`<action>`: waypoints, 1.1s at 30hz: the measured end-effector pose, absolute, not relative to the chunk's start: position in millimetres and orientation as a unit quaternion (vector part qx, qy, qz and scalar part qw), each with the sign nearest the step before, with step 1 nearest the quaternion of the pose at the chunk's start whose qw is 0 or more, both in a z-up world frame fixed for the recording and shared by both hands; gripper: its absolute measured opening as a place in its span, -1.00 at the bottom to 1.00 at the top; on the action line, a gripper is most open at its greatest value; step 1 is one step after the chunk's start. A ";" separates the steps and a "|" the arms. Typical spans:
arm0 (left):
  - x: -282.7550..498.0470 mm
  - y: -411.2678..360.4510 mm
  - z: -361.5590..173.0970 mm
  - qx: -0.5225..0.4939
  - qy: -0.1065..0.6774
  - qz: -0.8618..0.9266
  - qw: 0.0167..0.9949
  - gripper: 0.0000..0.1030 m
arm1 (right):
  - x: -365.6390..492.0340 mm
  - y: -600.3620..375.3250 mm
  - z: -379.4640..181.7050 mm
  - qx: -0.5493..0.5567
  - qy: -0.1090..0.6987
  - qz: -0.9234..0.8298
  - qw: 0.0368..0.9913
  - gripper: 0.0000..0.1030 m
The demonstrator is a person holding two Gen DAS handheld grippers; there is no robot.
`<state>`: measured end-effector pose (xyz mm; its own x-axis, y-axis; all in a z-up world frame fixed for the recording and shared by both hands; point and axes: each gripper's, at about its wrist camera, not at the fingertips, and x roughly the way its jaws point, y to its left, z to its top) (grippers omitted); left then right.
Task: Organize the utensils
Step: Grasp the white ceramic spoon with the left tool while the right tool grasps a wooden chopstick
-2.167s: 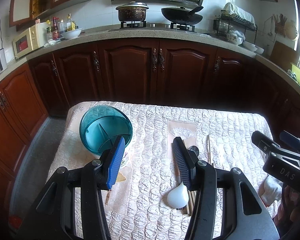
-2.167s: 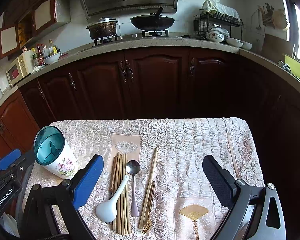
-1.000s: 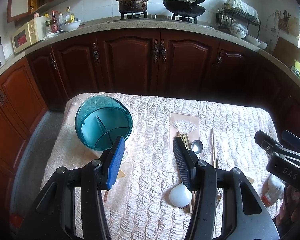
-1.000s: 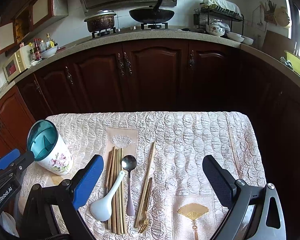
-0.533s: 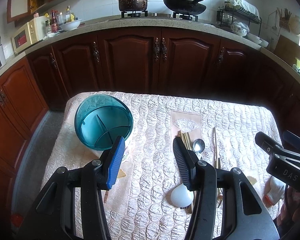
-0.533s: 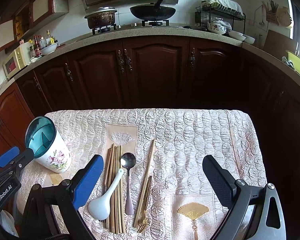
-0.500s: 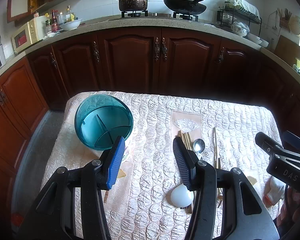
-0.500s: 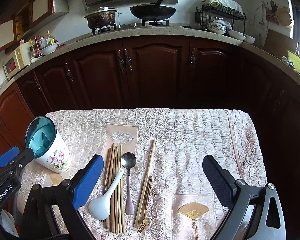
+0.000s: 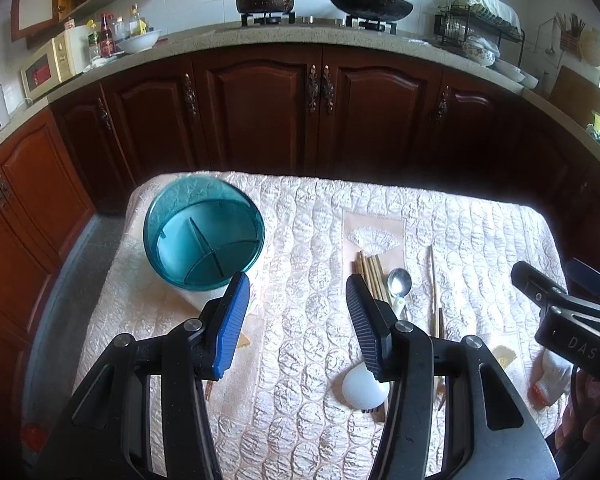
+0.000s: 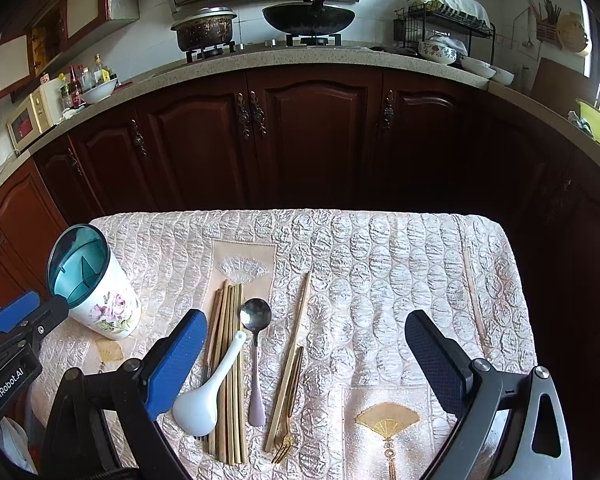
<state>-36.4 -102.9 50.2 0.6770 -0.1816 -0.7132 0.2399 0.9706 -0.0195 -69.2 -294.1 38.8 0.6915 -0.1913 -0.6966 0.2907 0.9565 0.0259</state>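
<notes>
A white floral utensil holder [image 10: 100, 300] with a teal divided insert [image 9: 204, 236] stands at the table's left. Beside it lie a bundle of wooden chopsticks [image 10: 230, 360], a white ceramic spoon [image 10: 204, 392], a metal spoon [image 10: 256, 344], one separate pair of chopsticks [image 10: 292, 356] and a gold fork [image 10: 288, 420]. My left gripper [image 9: 296, 320] is open and empty, just in front of the holder. My right gripper [image 10: 304, 360] is open wide and empty, above the utensils.
The table wears a quilted pale pink cloth [image 10: 380, 272]. Dark wood kitchen cabinets [image 10: 312, 140] curve around behind it, with a pot [image 10: 204, 32] and wok [image 10: 308, 16] on the stove. The left gripper's body shows at the right view's left edge [image 10: 12, 344].
Both grippers have drawn back and risen slightly, so the table sits a little farther off. Nothing on the table has moved. Both stay open.
</notes>
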 end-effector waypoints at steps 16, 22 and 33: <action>-21.4 -147.3 -12.6 0.083 0.453 -0.202 0.864 -0.04 | -31.7 -341.3 -38.8 0.115 0.447 -0.051 0.885 0.18; -2.7 -184.5 -45.1 0.097 0.491 -0.250 0.828 -0.04 | 0.3 -360.0 -69.9 0.155 0.480 -0.006 0.863 -0.03; 36.9 -236.8 -86.5 0.143 0.512 -0.265 0.805 -0.04 | 55.6 -381.3 -104.5 0.199 0.497 0.024 0.844 -0.37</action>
<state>36.9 -236.8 -86.5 0.3357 -0.2798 -0.8994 0.5721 0.8192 -0.0413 55.6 -381.3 -104.5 0.5045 0.2385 -0.8298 0.1565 0.9199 0.3595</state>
